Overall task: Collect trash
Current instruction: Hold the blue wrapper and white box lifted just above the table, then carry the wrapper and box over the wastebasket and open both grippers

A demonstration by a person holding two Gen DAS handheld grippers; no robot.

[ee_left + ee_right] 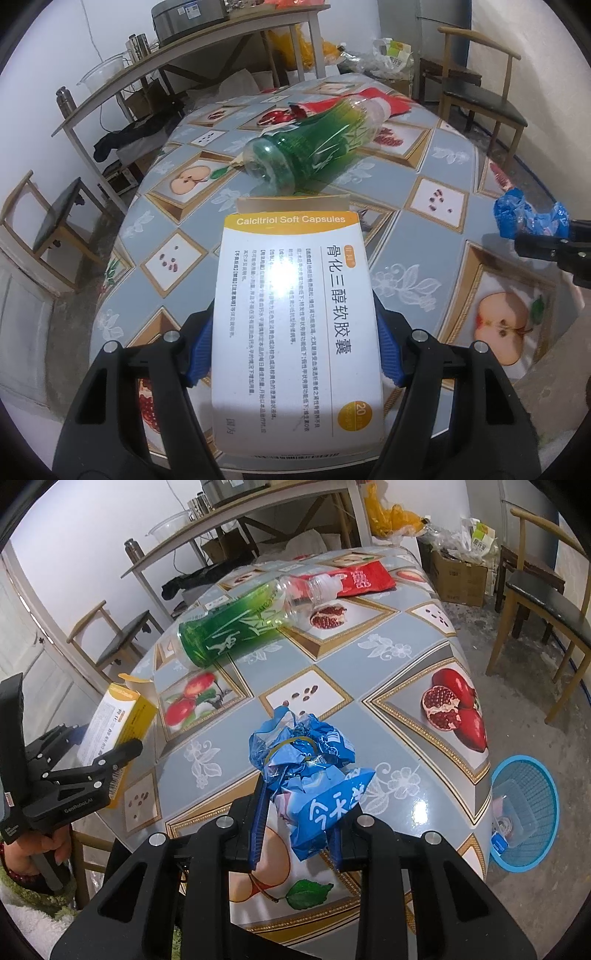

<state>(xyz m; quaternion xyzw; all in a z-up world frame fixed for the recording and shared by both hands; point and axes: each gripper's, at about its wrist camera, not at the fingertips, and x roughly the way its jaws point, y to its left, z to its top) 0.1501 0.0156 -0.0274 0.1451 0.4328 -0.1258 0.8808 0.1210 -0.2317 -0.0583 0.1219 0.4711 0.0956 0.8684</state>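
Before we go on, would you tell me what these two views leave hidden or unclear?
- Left wrist view: the medicine box in the left gripper hides the table behind it; glare washes out its small print.
- Right wrist view: the blue wrapper covers the right gripper pads' contact.
- Right wrist view: the basket contents are too small to identify, and the table partly hides its rim.

We clamp a white-and-yellow cardboard medicine box (295,317) in our left gripper (295,349) above the fruit-patterned tabletop (436,173); a green plastic bottle (317,142) lies beyond.

Glossy cardboard box (295,314); crinkly plastic wrapper (306,760); clear plastic bottle (314,147); shiny smooth tablecloth (406,635)
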